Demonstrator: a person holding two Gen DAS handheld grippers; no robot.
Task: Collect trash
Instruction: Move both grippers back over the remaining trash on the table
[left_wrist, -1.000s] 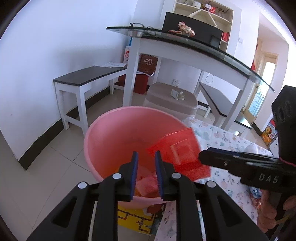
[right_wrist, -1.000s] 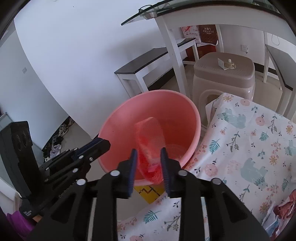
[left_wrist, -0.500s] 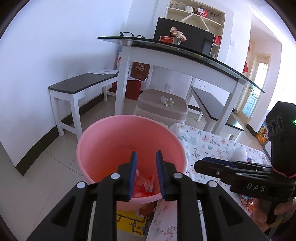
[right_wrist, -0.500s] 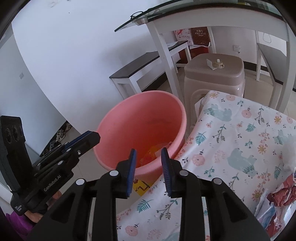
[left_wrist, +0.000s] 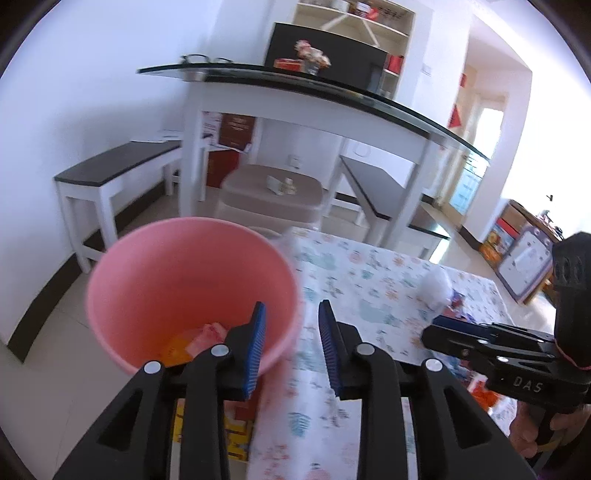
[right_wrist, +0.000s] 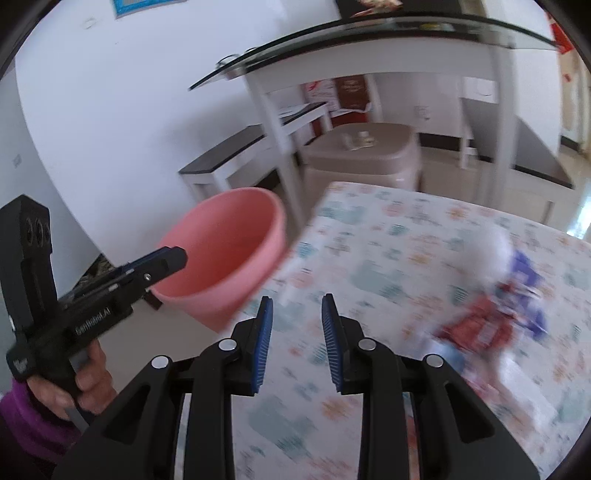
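A pink bucket stands on the floor by the table's left edge, with red and orange wrappers at its bottom. It also shows in the right wrist view. My left gripper is open and empty over the bucket's near right rim. My right gripper is open and empty above the floral tablecloth. A blurred pile of trash lies at the right: a red wrapper, a purple wrapper and a white wad. The white wad also shows in the left wrist view.
A beige plastic stool stands behind the bucket. A white glass-topped table and dark benches stand beyond. A yellow printed sheet lies on the floor under the bucket.
The right gripper let the red wrapper drop into the bucket, then swung right over the table toward the trash pile. Both grippers have opened wider. The left view has turned right.
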